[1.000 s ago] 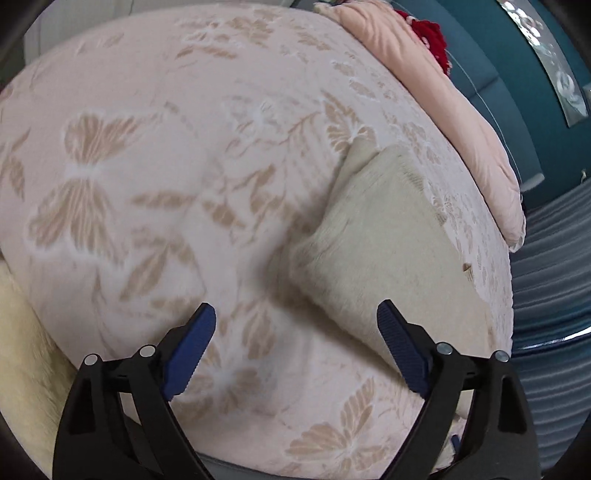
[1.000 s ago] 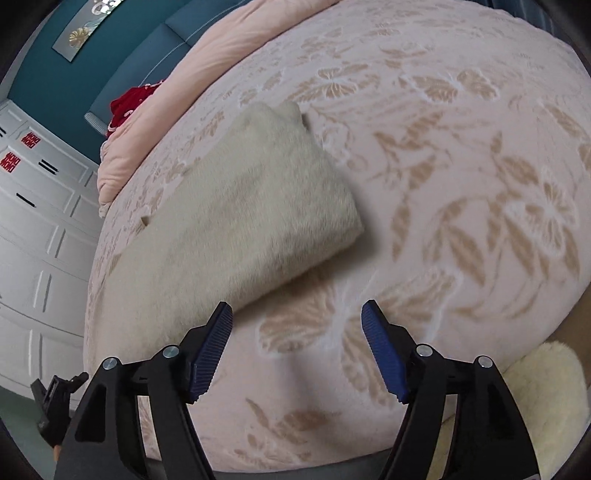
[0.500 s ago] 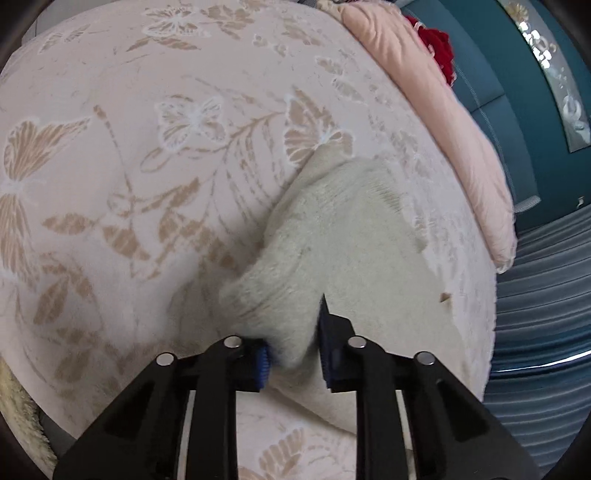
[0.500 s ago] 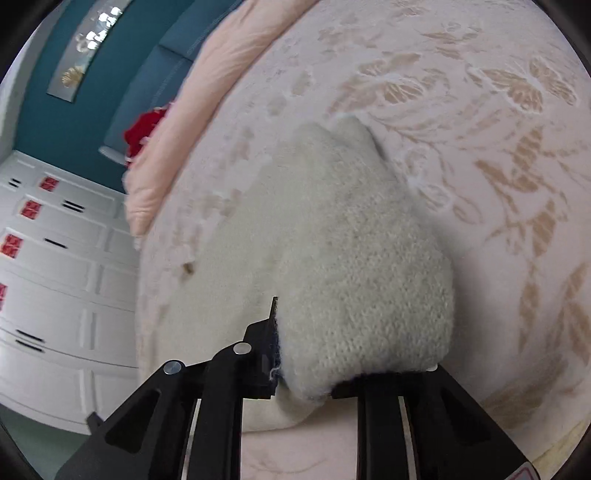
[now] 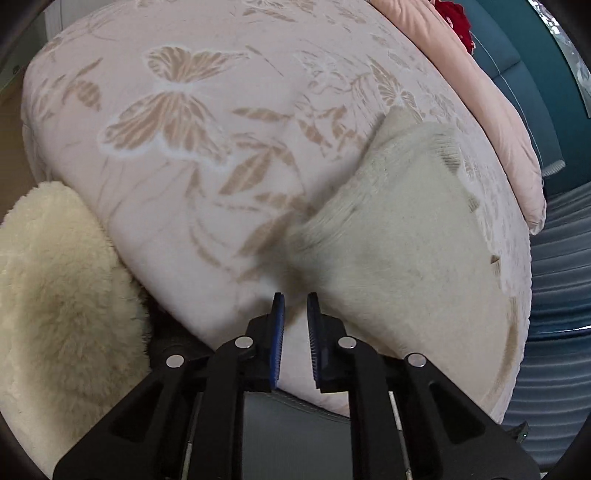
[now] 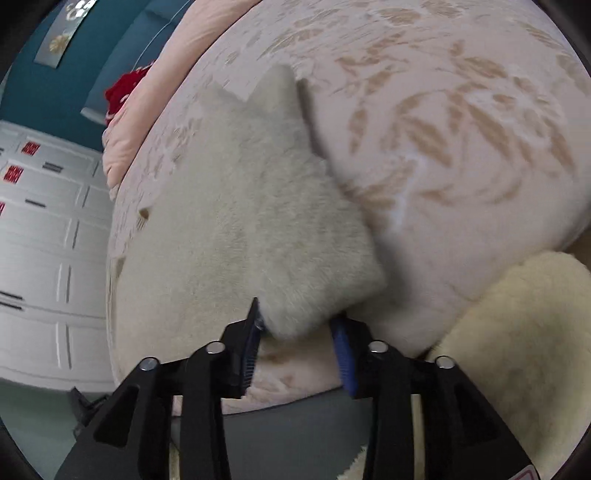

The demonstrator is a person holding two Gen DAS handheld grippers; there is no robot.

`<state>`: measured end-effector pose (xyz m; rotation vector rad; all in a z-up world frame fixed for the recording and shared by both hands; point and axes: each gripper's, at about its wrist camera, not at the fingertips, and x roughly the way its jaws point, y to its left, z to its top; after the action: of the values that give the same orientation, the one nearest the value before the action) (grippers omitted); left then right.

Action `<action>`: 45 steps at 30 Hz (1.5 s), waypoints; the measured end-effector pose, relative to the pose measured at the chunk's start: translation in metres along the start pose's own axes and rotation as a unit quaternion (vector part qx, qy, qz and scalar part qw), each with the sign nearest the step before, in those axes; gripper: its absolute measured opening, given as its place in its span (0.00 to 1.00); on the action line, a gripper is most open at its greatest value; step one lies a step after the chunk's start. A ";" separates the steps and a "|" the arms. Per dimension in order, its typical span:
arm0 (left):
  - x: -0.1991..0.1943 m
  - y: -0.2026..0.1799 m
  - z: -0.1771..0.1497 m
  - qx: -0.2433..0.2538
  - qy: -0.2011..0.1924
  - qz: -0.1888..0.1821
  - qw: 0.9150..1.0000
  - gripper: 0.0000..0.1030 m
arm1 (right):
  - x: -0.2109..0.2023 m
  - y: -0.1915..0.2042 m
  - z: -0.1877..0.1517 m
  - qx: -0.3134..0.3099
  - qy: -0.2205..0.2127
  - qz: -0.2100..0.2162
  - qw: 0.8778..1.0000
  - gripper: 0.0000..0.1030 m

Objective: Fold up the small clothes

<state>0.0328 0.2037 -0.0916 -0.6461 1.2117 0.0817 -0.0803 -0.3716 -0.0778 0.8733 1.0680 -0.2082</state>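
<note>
A cream knitted garment (image 5: 406, 229) lies on the pink butterfly-patterned bed cover (image 5: 207, 147). In the left wrist view my left gripper (image 5: 295, 314) is nearly shut with nothing between its blue pads; the garment's blurred near corner lies just beyond and right of the tips. In the right wrist view the garment (image 6: 240, 221) is bunched, and my right gripper (image 6: 299, 325) is partly closed on its near corner, cloth between the pads.
A fluffy cream rug or cushion (image 5: 48, 295) sits at the bed's near edge, also in the right wrist view (image 6: 517, 350). A peach quilt (image 5: 480, 85) and a red item (image 5: 456, 18) lie at the far side. White cabinets (image 6: 40, 240) stand left.
Both grippers closed on the garment's near corners and pulled back toward the bed edge. The left gripper has now lost or released its corner; the right still holds its corner.
</note>
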 end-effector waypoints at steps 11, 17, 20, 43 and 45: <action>-0.039 -0.117 0.058 0.190 -0.137 0.014 0.972 0.90 | -0.027 0.086 0.066 -0.171 -0.097 -0.064 0.978 0.72; 0.033 -0.162 0.084 0.257 -0.111 0.070 0.957 0.89 | 0.031 0.119 0.103 -0.185 -0.091 -0.093 0.974 0.72; 0.059 -0.159 0.096 0.242 -0.071 0.065 0.965 0.78 | 0.048 0.114 0.120 -0.149 -0.091 -0.093 0.980 0.72; 0.067 -0.155 0.109 0.230 -0.075 0.104 0.965 0.13 | 0.036 0.122 0.127 -0.125 -0.133 -0.081 0.980 0.26; 0.043 -0.160 0.098 0.240 -0.103 0.100 0.960 0.21 | 0.009 0.144 0.100 -0.171 -0.163 -0.054 0.970 0.26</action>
<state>0.1941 0.1095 -0.0434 -0.0852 1.0379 0.0203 0.0699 -0.3455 0.0096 0.4510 0.8115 -0.2398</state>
